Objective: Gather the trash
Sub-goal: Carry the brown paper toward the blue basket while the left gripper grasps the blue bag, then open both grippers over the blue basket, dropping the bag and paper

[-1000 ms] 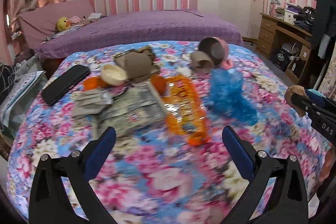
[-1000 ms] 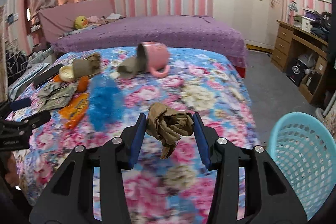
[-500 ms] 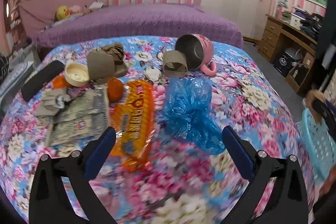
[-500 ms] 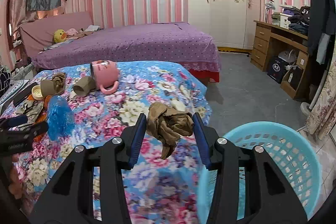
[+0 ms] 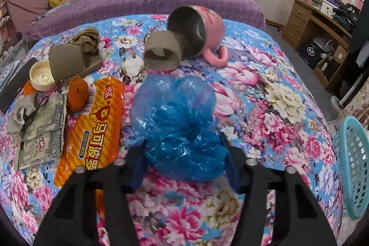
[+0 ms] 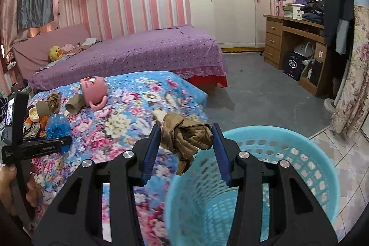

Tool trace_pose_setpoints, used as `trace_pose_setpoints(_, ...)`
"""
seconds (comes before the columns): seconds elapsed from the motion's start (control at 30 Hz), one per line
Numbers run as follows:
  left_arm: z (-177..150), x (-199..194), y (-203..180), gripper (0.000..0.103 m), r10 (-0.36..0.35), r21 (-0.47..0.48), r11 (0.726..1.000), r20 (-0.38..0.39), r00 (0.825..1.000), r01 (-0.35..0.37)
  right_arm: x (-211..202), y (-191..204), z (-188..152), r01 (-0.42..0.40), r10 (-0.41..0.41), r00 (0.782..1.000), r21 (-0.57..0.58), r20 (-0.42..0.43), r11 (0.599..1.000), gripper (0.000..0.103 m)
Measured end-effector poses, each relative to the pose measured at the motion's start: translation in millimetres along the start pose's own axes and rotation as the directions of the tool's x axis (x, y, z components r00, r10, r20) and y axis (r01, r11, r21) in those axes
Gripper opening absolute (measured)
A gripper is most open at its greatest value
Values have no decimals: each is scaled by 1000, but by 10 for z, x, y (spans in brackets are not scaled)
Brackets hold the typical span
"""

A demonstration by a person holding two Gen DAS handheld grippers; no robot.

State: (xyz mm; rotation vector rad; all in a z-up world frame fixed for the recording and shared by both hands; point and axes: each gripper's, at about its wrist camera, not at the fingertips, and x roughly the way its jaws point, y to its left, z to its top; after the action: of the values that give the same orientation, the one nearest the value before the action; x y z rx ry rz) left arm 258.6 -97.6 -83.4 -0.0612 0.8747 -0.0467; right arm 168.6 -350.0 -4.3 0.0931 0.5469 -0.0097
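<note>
My right gripper (image 6: 185,149) is shut on a crumpled brown paper wad (image 6: 186,137) and holds it over the near rim of a light blue plastic basket (image 6: 265,188). My left gripper (image 5: 184,165) is open, its fingers on either side of a crumpled blue plastic bag (image 5: 177,126) lying on the flowered bedspread (image 5: 265,107). The bag also shows in the right wrist view (image 6: 56,127). An orange snack wrapper (image 5: 92,128), silver wrappers (image 5: 39,130) and two cardboard tubes (image 5: 161,53) lie nearby.
A pink mug (image 5: 200,29) lies on its side behind the tubes. A white lid (image 5: 42,78), an orange (image 5: 77,93) and a dark phone (image 5: 13,87) lie at the left. The basket (image 5: 352,167) stands on the floor off the bed's right edge. A wooden desk (image 6: 297,45) stands at the far right.
My left gripper moved forward to straddle the blue bag. My right gripper swung right with the brown wad, from above the bed to above the basket.
</note>
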Motion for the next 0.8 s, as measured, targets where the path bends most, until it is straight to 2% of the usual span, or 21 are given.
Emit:
trace_pose_setpoints(0.07, -20, -70, -50, 45, -36, -9, 999, 5, 999, 36, -22, -106, 3, 7, -7, 1000, 11, 0, 1000, 45)
trace_pose_setpoints(0.17, -52, -277, -235, 45, -54, 13, 999, 58, 997, 53, -53, -286, 7, 20, -20, 999, 3, -25, 1000, 45)
trace_pose_setpoints(0.27, -87, -477, -549, 45, -77, 36, 997, 108, 991, 73, -114, -471, -7, 58, -59, 998, -22, -39, 998, 45)
trace_pose_setpoints(0.4, -170, -617, -968, 45, -131, 67, 990, 133, 982, 123, -211, -754, -62, 96, -99, 993, -54, -57, 994, 45)
trace_pose_setpoints(0.57, -319, -599, -1515, 45, -194, 149, 973, 109, 975, 177, -241, -1102, -162, 126, -133, 988, -82, -84, 989, 45)
trace_pose_setpoints(0.67, -372, -491, -1742, 45, -229, 161, 963, 65, 971, 216, -258, -1289, -215, 130, -137, 986, -75, -91, 989, 45)
trace_pose_setpoints(0.8, -425, -472, -2059, 45, -252, 200, 951, 63, 966, 236, -302, -1518, -255, 147, -150, 985, -41, -88, 988, 45)
